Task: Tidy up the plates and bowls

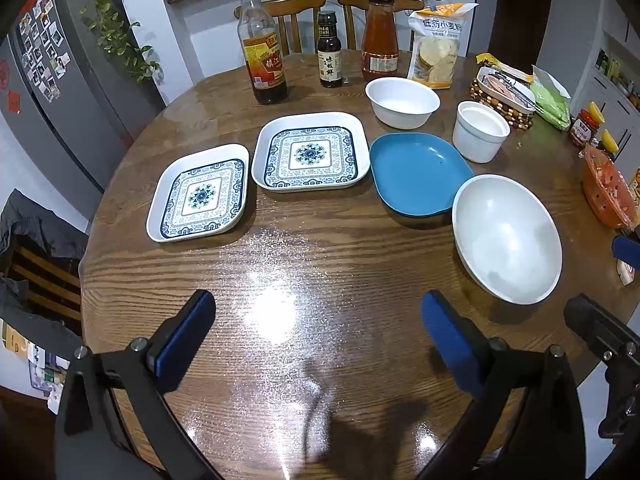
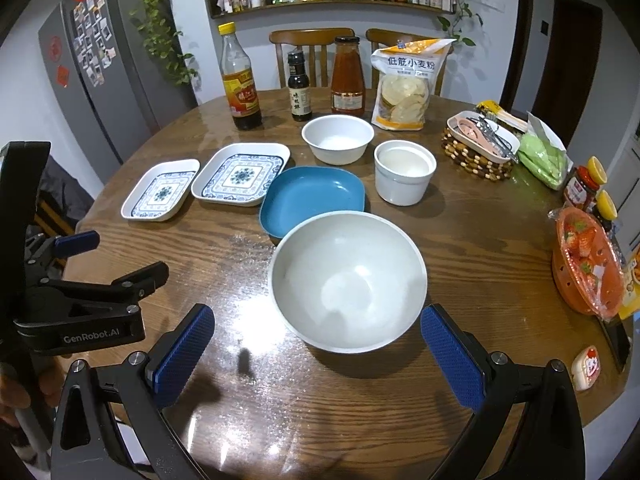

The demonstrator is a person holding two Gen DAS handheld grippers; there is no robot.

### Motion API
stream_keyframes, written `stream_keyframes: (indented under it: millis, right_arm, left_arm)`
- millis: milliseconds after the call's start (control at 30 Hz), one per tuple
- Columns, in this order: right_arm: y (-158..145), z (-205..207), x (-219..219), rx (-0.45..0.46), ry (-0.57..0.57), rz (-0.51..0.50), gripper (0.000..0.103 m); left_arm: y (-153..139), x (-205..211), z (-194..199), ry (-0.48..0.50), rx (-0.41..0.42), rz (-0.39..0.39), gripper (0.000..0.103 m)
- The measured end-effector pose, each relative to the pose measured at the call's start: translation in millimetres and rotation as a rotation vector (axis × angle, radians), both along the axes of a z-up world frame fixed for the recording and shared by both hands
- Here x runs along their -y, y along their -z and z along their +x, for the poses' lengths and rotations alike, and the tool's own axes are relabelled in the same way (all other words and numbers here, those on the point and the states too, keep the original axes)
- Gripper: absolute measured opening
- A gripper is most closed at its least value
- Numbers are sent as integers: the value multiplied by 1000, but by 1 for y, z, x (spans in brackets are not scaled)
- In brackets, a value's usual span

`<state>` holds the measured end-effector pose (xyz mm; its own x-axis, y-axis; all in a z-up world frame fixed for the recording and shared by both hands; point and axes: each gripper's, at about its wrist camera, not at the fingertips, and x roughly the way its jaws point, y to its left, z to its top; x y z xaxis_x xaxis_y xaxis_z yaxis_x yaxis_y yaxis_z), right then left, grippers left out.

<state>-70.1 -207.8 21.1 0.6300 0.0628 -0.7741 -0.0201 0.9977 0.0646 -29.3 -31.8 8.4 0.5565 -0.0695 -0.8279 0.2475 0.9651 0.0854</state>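
On the round wooden table lie two patterned square plates, a small one at the left and a larger one beside it. A blue plate, a large white bowl, a smaller white bowl and a white cup-like bowl stand to the right. My left gripper is open and empty above the table's near part. My right gripper is open and empty, just short of the large white bowl. The blue plate lies behind that bowl.
Sauce bottles and a flour bag stand along the far edge, with two chairs behind. A woven trivet with a utensil tray, a green bag, jars and an orange colander of strawberries crowd the right side. A fridge stands at the left.
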Motion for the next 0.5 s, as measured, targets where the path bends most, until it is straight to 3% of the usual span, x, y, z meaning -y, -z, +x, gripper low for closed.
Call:
stream_keyframes:
  millis: [500]
  right_arm:
    - [1, 3, 1, -12, -5, 5, 103]
  left_arm:
    - [4, 3, 5, 8, -17, 11, 103]
